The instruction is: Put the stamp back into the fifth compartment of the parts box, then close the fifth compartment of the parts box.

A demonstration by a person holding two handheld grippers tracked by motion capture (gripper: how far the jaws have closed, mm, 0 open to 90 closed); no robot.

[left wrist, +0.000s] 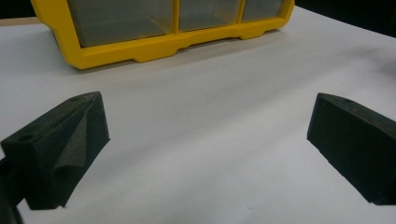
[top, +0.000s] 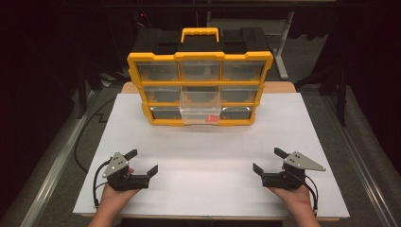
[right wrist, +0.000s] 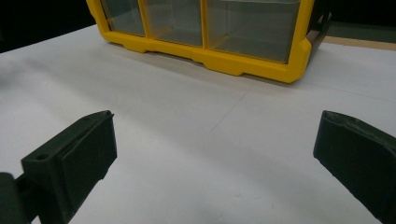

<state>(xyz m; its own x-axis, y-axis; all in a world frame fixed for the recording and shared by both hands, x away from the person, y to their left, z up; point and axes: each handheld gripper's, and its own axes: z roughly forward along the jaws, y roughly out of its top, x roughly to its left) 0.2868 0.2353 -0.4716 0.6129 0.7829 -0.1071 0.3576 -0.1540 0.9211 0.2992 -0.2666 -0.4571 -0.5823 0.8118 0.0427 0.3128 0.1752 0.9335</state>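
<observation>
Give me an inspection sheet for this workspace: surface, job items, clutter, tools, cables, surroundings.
Surface: white rectangular tabletop sheet, bare between the tools.
Job's things: yellow-and-black plastic drawer organiser upright at the far edge; clear plastic bottom-middle drawer pulled out, small red item inside.
Clutter: nothing seen.
Grippers: left tool and right tool held low near the front edge, jaws wide apart, holding nothing.
Cables: black cable trails from the left tool, another from the right.
Surroundings: dark; grey floor and metal frames beside the table.
</observation>
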